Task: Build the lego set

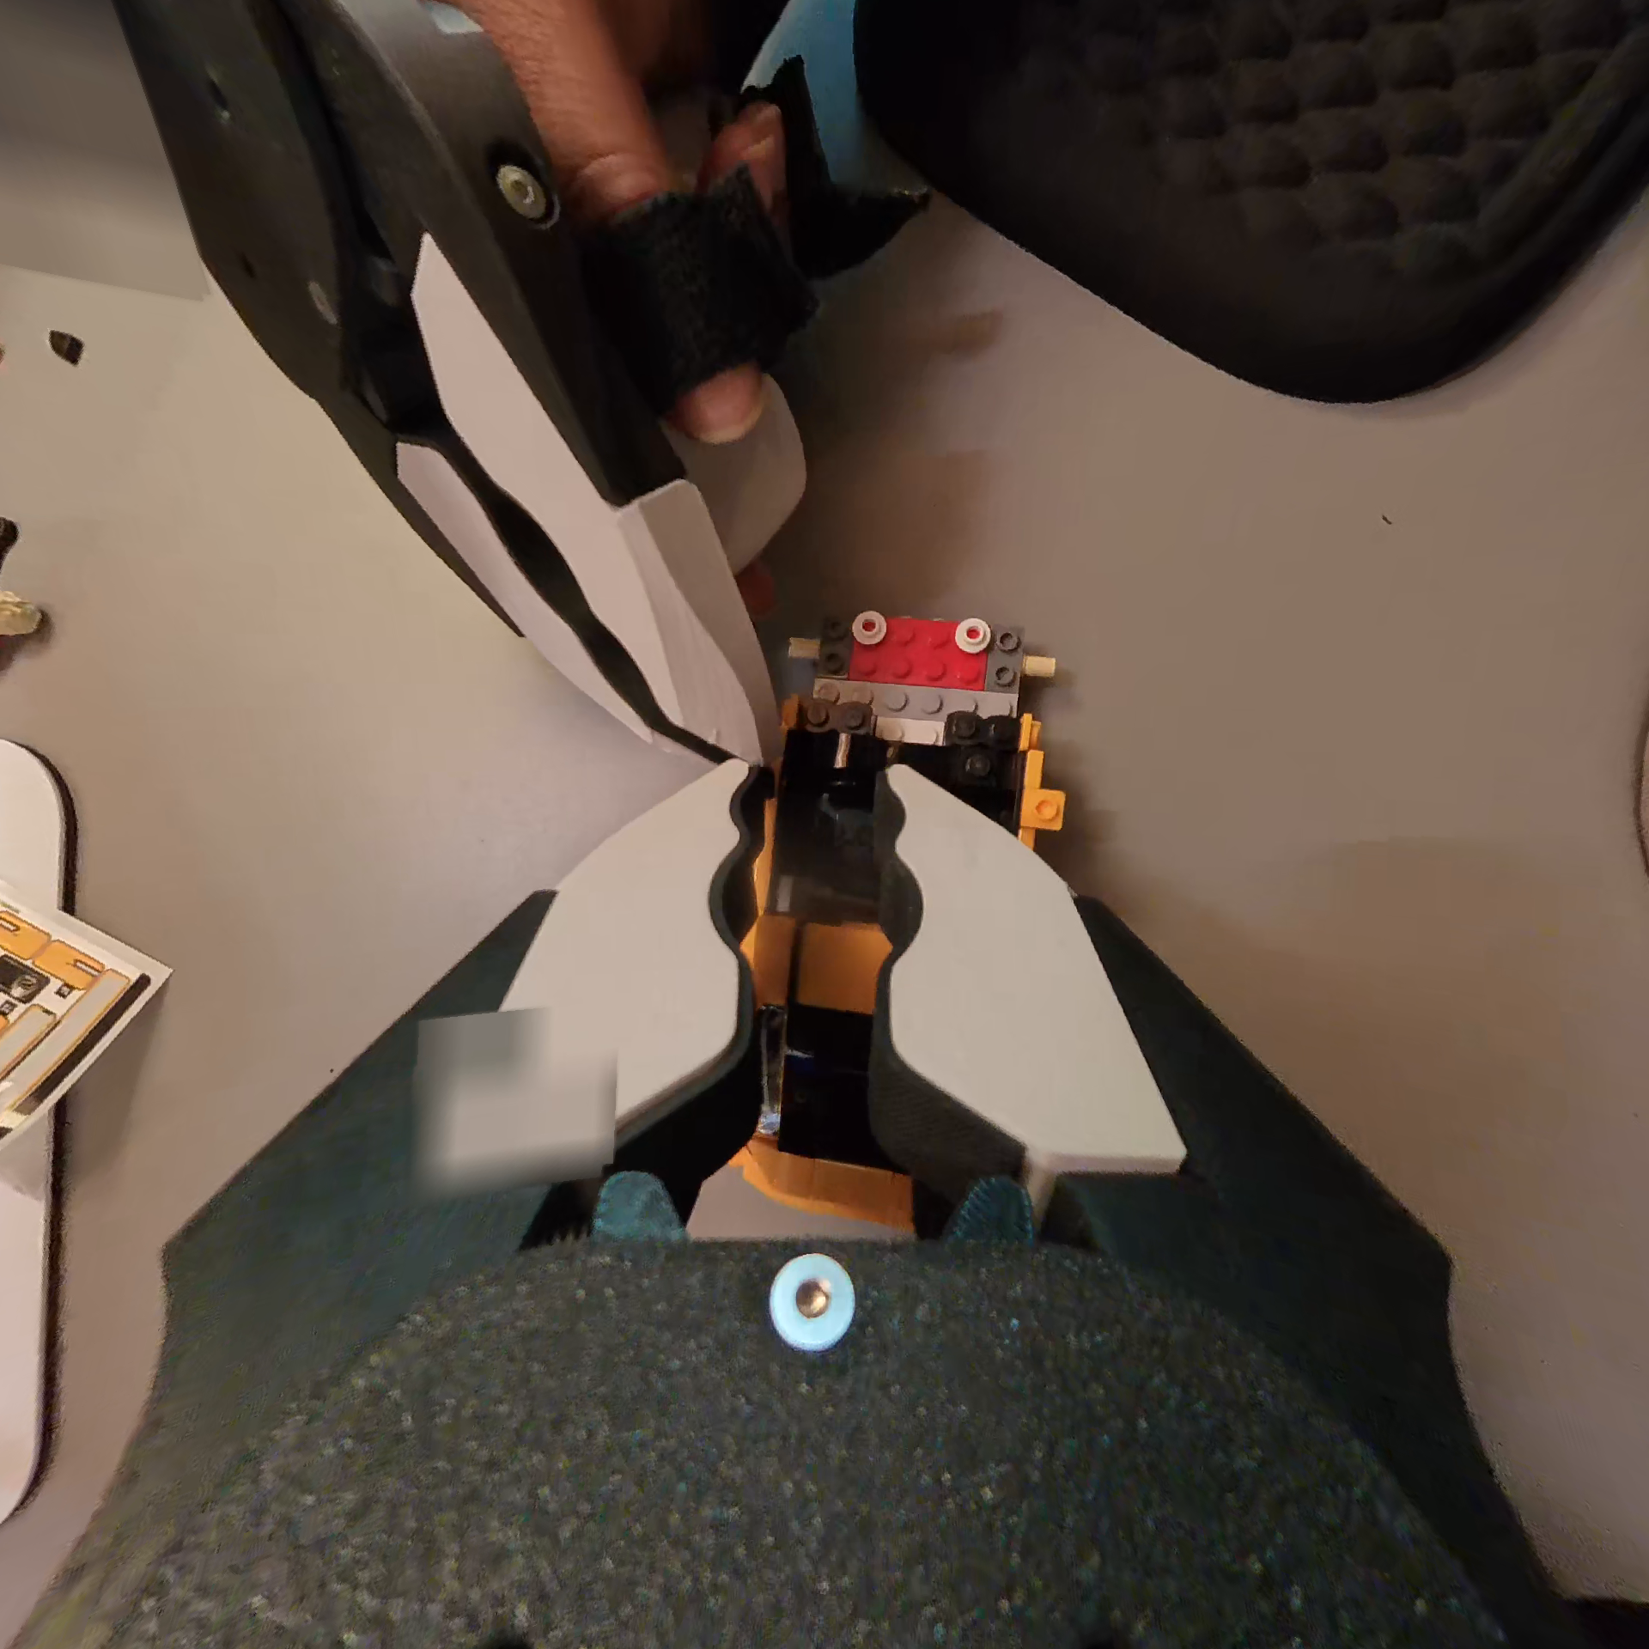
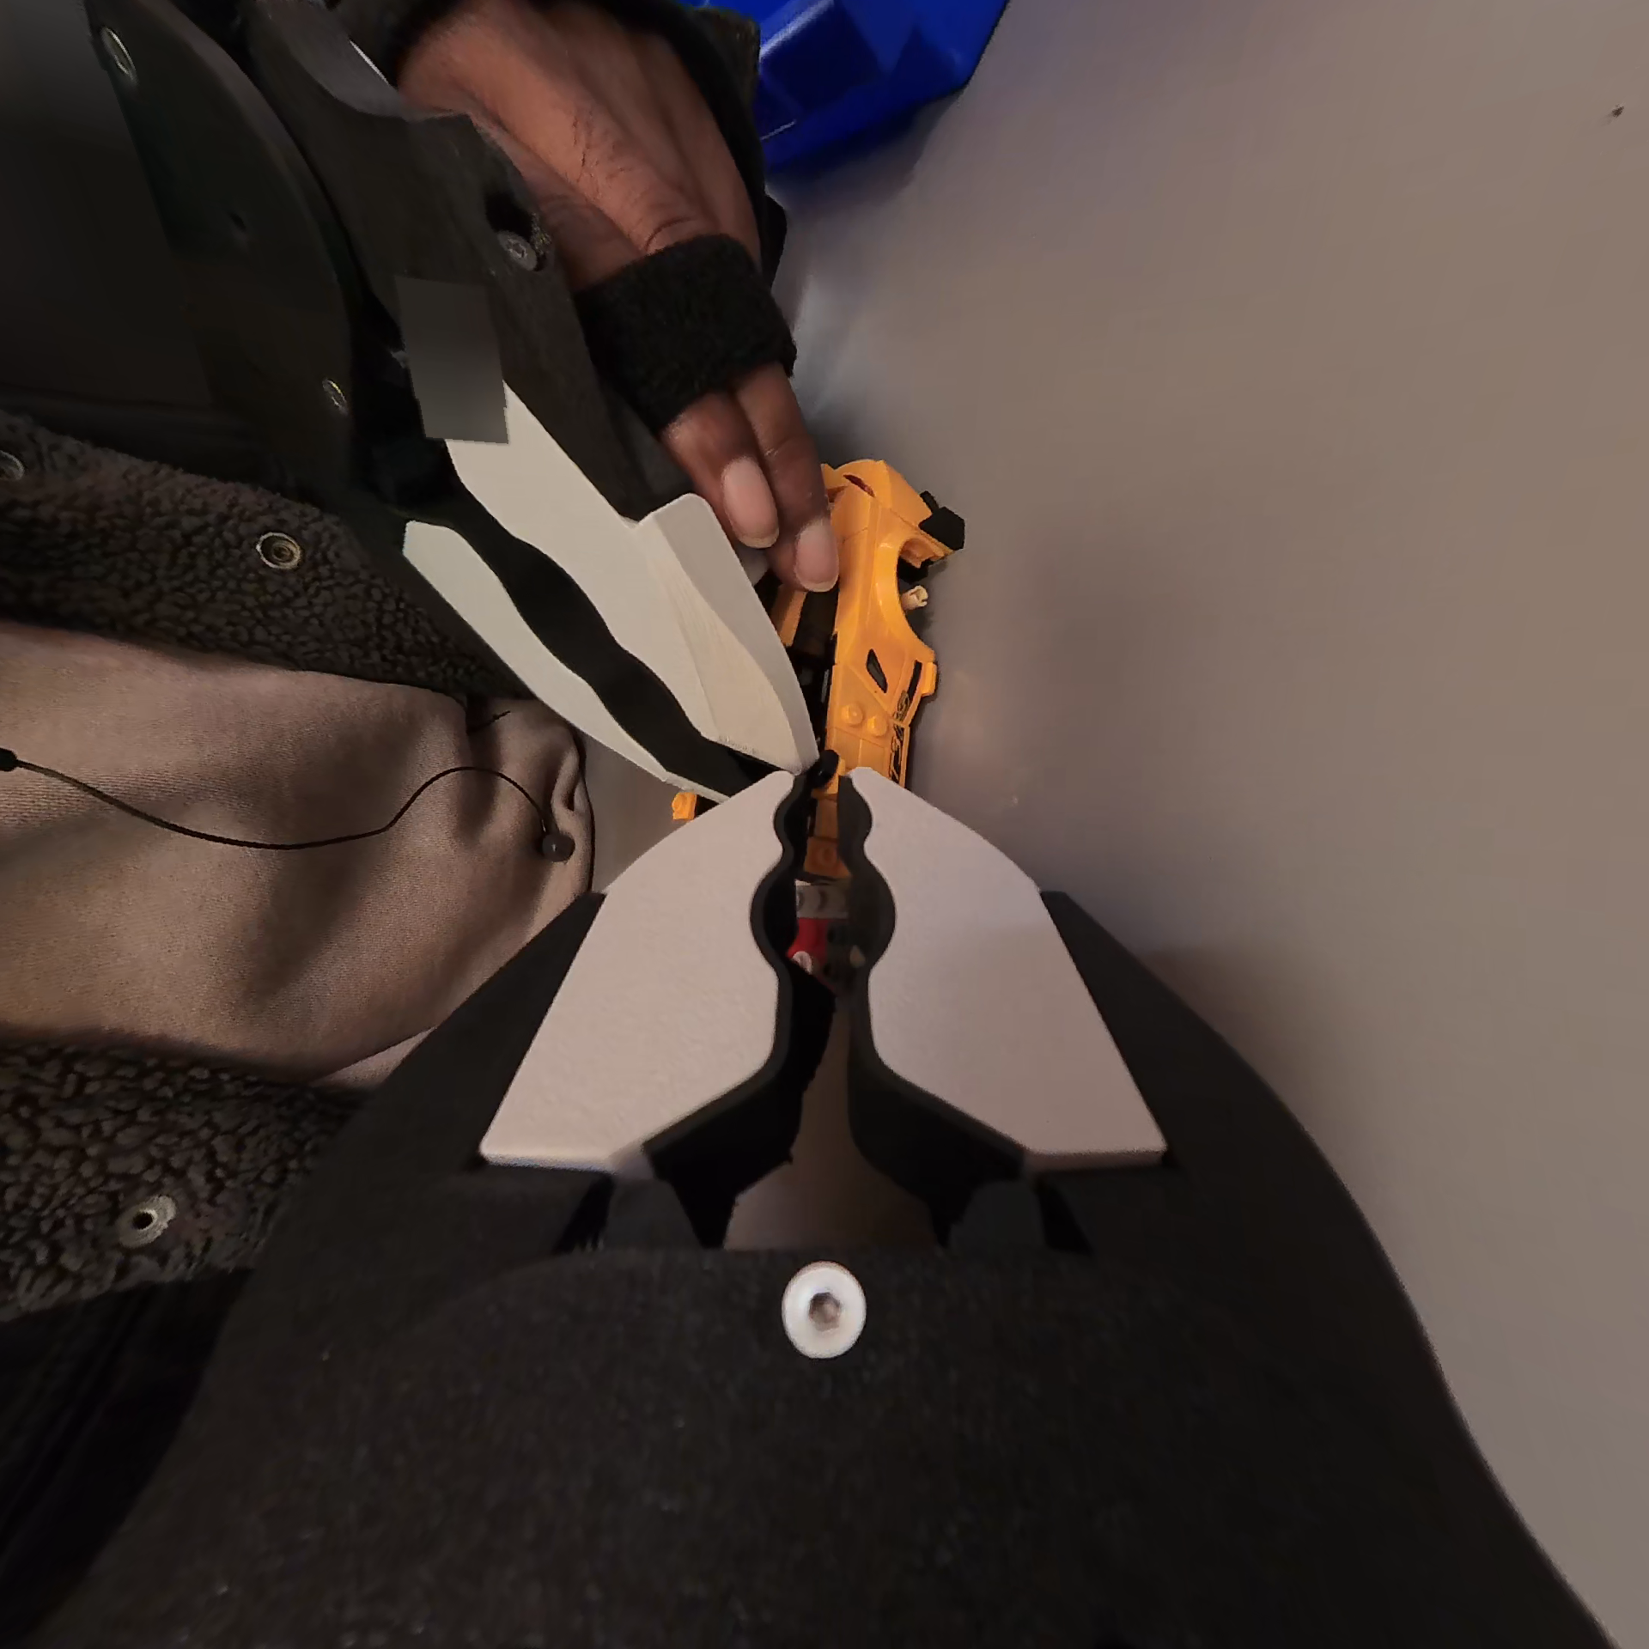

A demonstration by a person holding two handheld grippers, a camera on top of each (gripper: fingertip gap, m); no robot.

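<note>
My left gripper (image 1: 821,785) clamps the yellow-and-black brick car (image 1: 830,964) at frame centre on the grey table (image 1: 1249,803). My right gripper (image 2: 825,785), entering the left wrist view from upper left, is nearly closed on the car's yellow side panel (image 2: 879,678).

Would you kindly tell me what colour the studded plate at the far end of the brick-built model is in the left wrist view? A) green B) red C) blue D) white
B: the studded plate at the far end of the orange and black brick model is red, with a pale round piece on each of its upper corners.
</note>
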